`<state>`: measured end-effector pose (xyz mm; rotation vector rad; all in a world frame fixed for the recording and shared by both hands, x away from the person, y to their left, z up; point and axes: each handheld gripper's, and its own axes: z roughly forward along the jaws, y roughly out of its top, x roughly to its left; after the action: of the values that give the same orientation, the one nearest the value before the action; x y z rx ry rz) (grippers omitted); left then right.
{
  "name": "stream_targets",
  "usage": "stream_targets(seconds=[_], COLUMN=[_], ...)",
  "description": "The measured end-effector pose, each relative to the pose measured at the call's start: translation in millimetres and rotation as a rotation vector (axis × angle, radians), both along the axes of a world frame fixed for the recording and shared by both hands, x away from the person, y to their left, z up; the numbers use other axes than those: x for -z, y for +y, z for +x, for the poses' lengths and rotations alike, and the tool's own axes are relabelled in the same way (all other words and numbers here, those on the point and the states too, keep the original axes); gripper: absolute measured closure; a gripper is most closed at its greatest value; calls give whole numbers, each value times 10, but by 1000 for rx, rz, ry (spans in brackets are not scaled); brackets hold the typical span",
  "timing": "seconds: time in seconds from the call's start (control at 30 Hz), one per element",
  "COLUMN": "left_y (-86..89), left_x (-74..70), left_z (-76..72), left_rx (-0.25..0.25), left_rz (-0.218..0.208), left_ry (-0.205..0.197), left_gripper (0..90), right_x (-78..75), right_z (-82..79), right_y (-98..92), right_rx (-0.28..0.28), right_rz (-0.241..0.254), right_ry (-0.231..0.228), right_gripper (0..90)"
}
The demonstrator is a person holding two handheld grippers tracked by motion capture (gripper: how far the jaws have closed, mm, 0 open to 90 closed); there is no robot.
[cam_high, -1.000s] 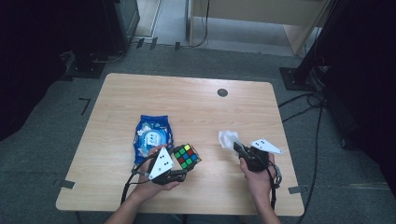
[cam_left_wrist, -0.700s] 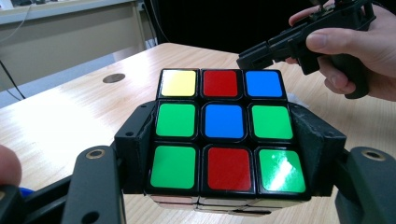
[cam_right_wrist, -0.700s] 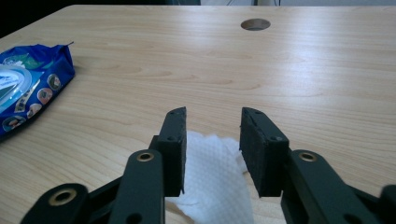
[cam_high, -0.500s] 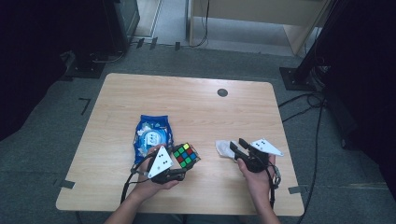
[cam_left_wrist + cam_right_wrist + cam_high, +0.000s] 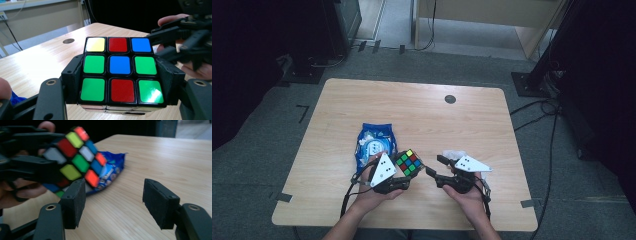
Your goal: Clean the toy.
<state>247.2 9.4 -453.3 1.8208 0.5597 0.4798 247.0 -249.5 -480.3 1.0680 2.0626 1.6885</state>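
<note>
A scrambled Rubik's cube (image 5: 408, 163) is held just above the table, with my left gripper (image 5: 406, 169) shut on its sides. In the left gripper view the cube (image 5: 119, 67) sits between the two pads, green, red and blue squares facing the camera. My right gripper (image 5: 435, 166) stands just right of the cube, pointing at it. Its jaws have just been opening and hold nothing. In the right gripper view the gripper (image 5: 116, 200) shows bare table between its pads, with the cube (image 5: 77, 160) up at the left. A crumpled white tissue (image 5: 452, 153) lies beside the right gripper.
A blue packet (image 5: 373, 142) lies flat on the wooden table (image 5: 412, 110), just behind the left hand. A small black disc (image 5: 450, 99) sits near the far edge. Dark stands and cables surround the table on the floor.
My right gripper has let go of the white tissue, which now lies on the table, and has moved left towards the cube with its jaws opened. The left gripper has kept still.
</note>
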Motion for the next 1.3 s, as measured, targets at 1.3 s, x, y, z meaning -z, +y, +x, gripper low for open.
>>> stream_targets(seconds=[1.3], left_y=[-91], left_x=[-87], left_z=[49], left_rx=[12], left_rz=[-63], left_ry=[164], left_gripper=[339], right_x=[28], right_z=[-298], right_y=[578], right_rx=[44], right_rz=[-293], right_ry=[-338], right_gripper=[327])
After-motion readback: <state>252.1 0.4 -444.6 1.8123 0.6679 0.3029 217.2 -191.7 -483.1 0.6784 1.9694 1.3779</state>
